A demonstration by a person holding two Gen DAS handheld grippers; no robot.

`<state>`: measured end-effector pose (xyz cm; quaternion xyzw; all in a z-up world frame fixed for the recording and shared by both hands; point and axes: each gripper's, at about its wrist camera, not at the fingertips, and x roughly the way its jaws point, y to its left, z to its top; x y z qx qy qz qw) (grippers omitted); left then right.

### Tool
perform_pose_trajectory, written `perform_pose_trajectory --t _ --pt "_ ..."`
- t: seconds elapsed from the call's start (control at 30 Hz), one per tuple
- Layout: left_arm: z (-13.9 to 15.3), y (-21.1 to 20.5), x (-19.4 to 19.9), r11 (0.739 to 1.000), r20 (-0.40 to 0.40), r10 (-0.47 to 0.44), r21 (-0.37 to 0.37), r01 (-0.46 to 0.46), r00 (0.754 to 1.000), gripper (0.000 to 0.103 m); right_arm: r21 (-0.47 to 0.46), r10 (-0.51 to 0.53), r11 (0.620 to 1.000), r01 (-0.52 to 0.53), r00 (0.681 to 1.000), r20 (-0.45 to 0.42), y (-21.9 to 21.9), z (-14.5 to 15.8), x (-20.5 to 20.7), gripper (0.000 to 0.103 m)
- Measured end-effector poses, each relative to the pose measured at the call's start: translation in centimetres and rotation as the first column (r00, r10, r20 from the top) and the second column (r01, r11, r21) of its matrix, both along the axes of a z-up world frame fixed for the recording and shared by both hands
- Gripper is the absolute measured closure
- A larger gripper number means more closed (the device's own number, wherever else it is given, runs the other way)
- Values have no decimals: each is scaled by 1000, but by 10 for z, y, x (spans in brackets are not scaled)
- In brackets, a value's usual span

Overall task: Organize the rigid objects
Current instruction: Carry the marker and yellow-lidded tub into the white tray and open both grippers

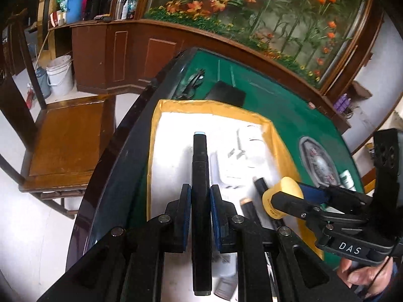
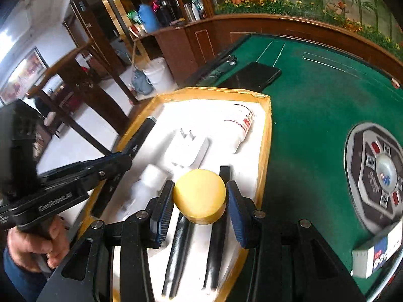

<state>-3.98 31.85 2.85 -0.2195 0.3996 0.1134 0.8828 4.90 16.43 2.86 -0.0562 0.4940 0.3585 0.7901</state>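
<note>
Both grippers hover over the yellow-rimmed tray (image 2: 264,136), probably to drop their loads inside. The left gripper (image 1: 200,198) clamps a black marker (image 1: 200,176); the right gripper (image 2: 200,197) squeezes a yellow cylinder (image 2: 200,195). The right one's body reads "DAS", the left's something like "GenRobot.AI".

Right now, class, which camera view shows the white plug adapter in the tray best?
The right wrist view: the white plug adapter lies unobstructed, prongs visible. The left wrist view shows it washed out beside the held black marker.
</note>
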Motion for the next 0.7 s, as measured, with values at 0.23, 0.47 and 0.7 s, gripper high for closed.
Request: perform_pose_trajectory --t 0.23,0.47,0.7 --pt "-8 -5 0 999 -24 -4 51 5 1000 88 -28 15 1000 -14 1000 20 10 -3 1 61" --pt "6 -20 -17 996 29 0 87 -2 1000 49 50 37 998 -40 997 73 -4 14 -7 32" --pt "9 -51 -13 981 16 -87 177 83 996 45 103 -44 994 35 996 82 -68 26 0 32"
